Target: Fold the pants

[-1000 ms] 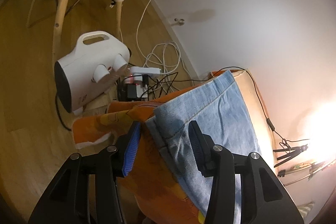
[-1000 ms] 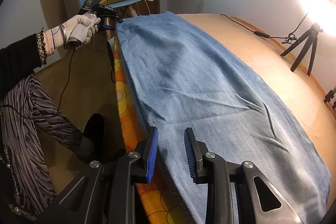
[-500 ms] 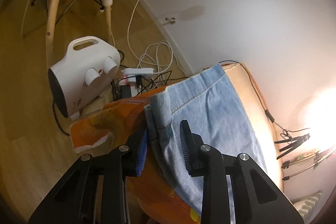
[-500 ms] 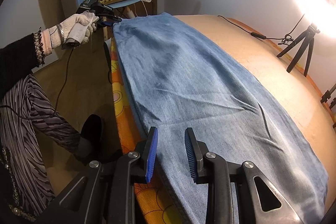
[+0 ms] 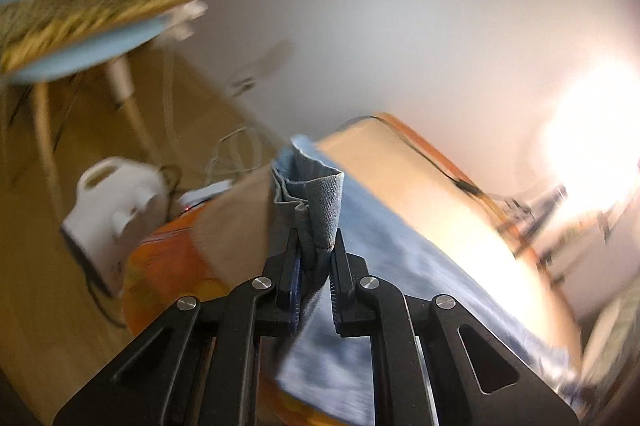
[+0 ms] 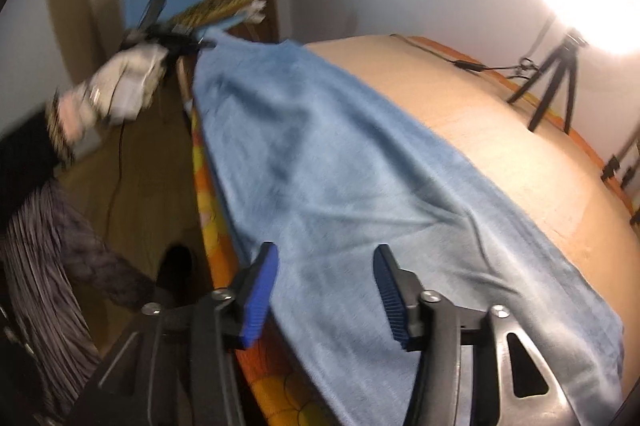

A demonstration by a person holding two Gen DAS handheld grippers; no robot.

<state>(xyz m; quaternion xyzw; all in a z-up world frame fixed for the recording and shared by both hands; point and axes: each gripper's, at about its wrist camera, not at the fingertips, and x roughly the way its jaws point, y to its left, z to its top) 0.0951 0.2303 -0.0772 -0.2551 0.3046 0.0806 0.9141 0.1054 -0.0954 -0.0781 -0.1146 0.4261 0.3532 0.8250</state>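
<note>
we had the long light-blue denim pants [image 6: 344, 186] laid lengthwise along the near edge of the tan padded table [image 6: 500, 130], their near side hanging a little over the orange flower-print cover [image 6: 208, 202] at the table's edge. our left gripper [image 5: 314, 256] was closing on the far corner of the denim, its pads pinching a bunched fold of cloth that stood up between them; in the right wrist view that corner sat raised off the table in our white-gloved left hand [image 6: 128, 82]. our right gripper [image 6: 326, 290] was opening, its blue pads spread either side of the near edge of the pants and not pressing the cloth, so this end lay free.

we judged the risks this way: with only one corner held, a lift could drag the whole length toward the edge and off onto the wooden floor [image 5: 60, 306]. the pinch looked narrow, so heavy denim might slip out. a lopsided pull would also skew the fold and leave creases
</note>
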